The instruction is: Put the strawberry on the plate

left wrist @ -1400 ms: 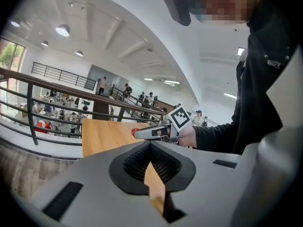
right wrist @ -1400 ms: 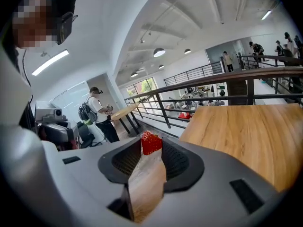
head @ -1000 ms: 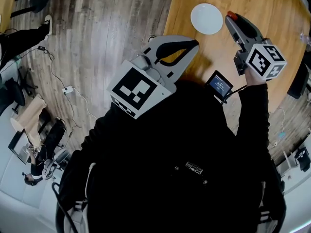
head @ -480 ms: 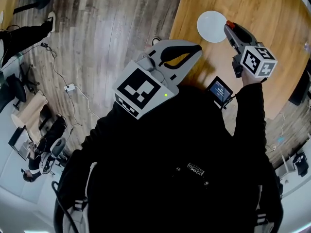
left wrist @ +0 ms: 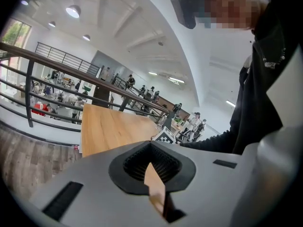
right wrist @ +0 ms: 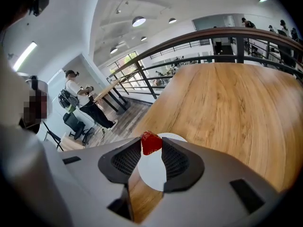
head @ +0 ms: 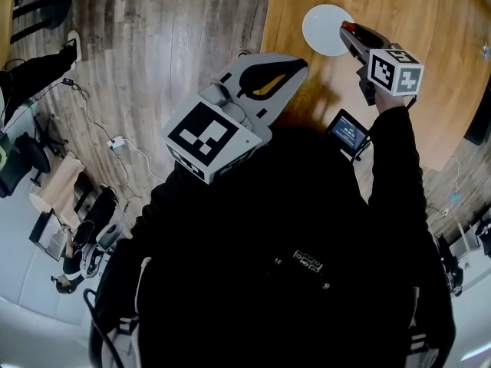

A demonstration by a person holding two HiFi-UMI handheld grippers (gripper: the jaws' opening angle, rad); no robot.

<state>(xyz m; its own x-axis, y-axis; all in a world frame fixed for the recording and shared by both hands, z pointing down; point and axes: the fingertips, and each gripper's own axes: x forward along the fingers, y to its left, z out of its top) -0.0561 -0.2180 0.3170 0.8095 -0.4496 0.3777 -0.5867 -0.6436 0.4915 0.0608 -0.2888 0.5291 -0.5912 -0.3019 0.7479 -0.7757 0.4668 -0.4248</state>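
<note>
A red strawberry [right wrist: 151, 142] is pinched between the tips of my right gripper [right wrist: 152, 144], which is shut on it. In the head view that gripper [head: 350, 31] hangs over the right edge of the round white plate [head: 322, 27], the strawberry [head: 348, 27] showing as a red spot at its tip. Through the jaws in the right gripper view, the plate [right wrist: 152, 176] lies directly below on the wooden table [right wrist: 227, 108]. My left gripper [head: 301, 67] is held near the table's left edge, shut and empty; its pads meet at the tips [left wrist: 151, 146].
The wooden table [head: 414, 90] fills the upper right of the head view. A small device with a lit screen [head: 347, 134] sits near the person's chest. Wood floor with cables [head: 115, 140] and chairs lies to the left. People sit at tables beyond a railing [right wrist: 208, 37].
My right gripper has carried the strawberry left, from beside the plate to above its right edge. The left gripper has stayed shut in about the same place.
</note>
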